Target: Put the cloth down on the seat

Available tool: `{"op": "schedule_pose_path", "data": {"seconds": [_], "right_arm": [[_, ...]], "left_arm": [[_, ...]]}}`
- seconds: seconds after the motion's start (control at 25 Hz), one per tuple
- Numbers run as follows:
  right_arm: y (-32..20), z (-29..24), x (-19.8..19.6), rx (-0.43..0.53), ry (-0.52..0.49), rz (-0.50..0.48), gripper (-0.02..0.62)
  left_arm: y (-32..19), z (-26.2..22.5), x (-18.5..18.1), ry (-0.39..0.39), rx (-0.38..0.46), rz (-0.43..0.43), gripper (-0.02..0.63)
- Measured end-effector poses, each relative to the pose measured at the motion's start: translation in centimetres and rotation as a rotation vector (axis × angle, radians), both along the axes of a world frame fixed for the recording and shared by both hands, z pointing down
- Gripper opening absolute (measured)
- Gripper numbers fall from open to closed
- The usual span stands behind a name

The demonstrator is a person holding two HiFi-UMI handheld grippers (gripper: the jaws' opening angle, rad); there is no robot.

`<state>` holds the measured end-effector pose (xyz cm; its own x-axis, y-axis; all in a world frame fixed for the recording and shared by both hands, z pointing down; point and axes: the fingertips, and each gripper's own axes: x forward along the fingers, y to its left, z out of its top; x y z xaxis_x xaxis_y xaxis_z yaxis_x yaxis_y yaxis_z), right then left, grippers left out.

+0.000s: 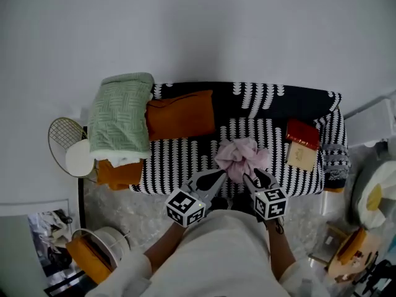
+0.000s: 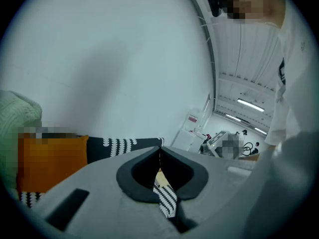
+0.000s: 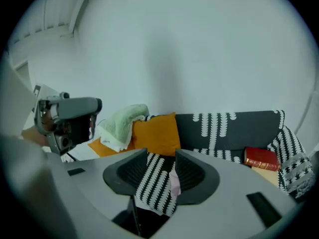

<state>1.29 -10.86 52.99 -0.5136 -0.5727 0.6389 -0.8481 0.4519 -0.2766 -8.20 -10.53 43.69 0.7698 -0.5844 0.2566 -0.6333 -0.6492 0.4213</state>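
The pink cloth (image 1: 241, 156) is pictured bunched on the striped seat (image 1: 179, 159) at frame centre, its edge brushed by one pad of the parted right gripper (image 1: 255, 179); the left gripper (image 1: 213, 178) is shown closed, empty.

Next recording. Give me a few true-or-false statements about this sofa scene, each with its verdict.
1. The pink cloth lies on the sofa seat. True.
2. The red book sits at the sofa's left end. False: it is near the right end.
3. The right claw has its jaws pressed together. False: they stand apart, with a pink edge of cloth beside one pad.
4. A green blanket is draped over the sofa's left end. True.
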Motion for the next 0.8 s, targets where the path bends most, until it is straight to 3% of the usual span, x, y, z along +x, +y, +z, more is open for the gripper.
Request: {"op": "schedule_pose_path", "data": {"seconds": [0.32, 0.6, 0.8], "right_arm": [[1.1, -6.0, -1.3, 0.151, -0.130, 0.012, 0.037], [2.7, -9.1, -1.7, 0.219, -0.220, -0.067, 0.009], [4.1, -10.3, -0.1, 0.240, -0.233, -0.071, 0.009]], "left_arm": [[0.9, -0.4, -0.4, -0.013, 0.014, 0.027, 0.012], [1.6, -1.5, 0.0, -0.014, 0.044, 0.008, 0.012], [2.6, -2.0, 1.7, -0.012, 0.049, 0.001, 0.012]]}}
